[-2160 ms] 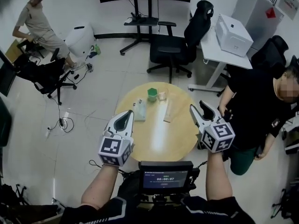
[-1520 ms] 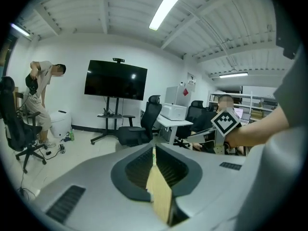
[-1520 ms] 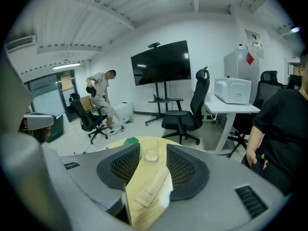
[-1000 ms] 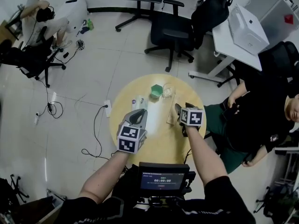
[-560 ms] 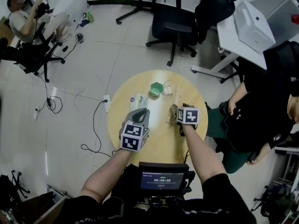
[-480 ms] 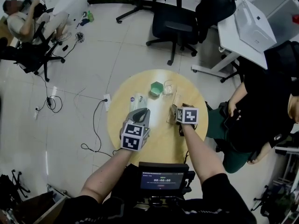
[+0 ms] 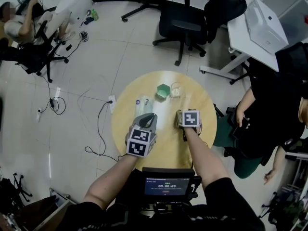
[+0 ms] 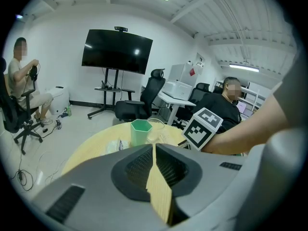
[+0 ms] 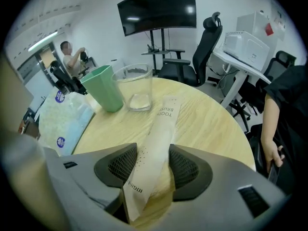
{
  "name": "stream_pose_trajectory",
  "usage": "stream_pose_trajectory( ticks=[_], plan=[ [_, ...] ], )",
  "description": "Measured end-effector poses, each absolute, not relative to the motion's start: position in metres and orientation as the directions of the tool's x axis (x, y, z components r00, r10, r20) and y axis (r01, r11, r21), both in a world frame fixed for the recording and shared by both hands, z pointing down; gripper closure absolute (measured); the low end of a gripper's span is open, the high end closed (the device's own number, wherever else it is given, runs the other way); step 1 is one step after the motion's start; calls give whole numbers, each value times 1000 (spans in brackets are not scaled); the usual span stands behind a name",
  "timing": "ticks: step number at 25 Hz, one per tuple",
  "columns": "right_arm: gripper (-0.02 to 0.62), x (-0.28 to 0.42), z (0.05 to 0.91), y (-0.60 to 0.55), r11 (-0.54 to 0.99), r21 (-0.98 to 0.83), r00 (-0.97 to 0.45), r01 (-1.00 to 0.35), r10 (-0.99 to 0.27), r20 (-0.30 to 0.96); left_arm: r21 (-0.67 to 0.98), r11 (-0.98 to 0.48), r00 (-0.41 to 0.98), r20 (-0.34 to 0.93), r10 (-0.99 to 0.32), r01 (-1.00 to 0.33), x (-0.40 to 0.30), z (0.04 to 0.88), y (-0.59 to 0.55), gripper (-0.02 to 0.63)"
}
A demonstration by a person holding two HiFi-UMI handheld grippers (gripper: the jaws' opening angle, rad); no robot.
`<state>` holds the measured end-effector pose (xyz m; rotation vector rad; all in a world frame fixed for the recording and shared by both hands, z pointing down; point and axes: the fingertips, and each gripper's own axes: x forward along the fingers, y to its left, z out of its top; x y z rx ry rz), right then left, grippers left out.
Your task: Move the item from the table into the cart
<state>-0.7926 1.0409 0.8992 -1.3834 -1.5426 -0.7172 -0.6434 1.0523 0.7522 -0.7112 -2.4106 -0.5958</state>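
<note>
Paper toothbrush packet (image 9: 158, 124) lies flat on the round wooden worktop (image 9: 211, 119), its far end near a clear glass (image 9: 136, 86) and a green cup (image 9: 103, 88), with a blue-and-white pouch (image 9: 67, 117) off to one side. Right tongs (image 9: 153, 154) straddle the packet's near end, jaws wide and just now closing in, pads not pressing it. Left tongs (image 8: 154, 147), over the worktop, are pinched to a slit and empty.
</note>
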Motion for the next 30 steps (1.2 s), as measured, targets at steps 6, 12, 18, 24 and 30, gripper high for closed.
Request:
stream_pose_trajectory(
  ticks=[6,12,18,24,30],
  plan=[
    [473,-813,900,1024,238,-17,-73,971,363,929,249,765,-708,614,350,594,-641,755,1048,575],
    [542,-803,909,1022,292,-131,-10,948,436,900,257,770,-721,599,348,585,-637,750,1038,577],
    [555,-807,896,1009,298,-150,-9,943,472,882,259,775,-733,584,349,576,-636,735,1030,577],
    [557,-808,846,994,312,-196,-12,930,556,831,252,789,-759,537,368,560,-641,693,1012,577],
    [557,-806,734,961,284,-277,-15,918,722,691,226,824,-808,443,389,520,-640,611,975,600]
  ],
)
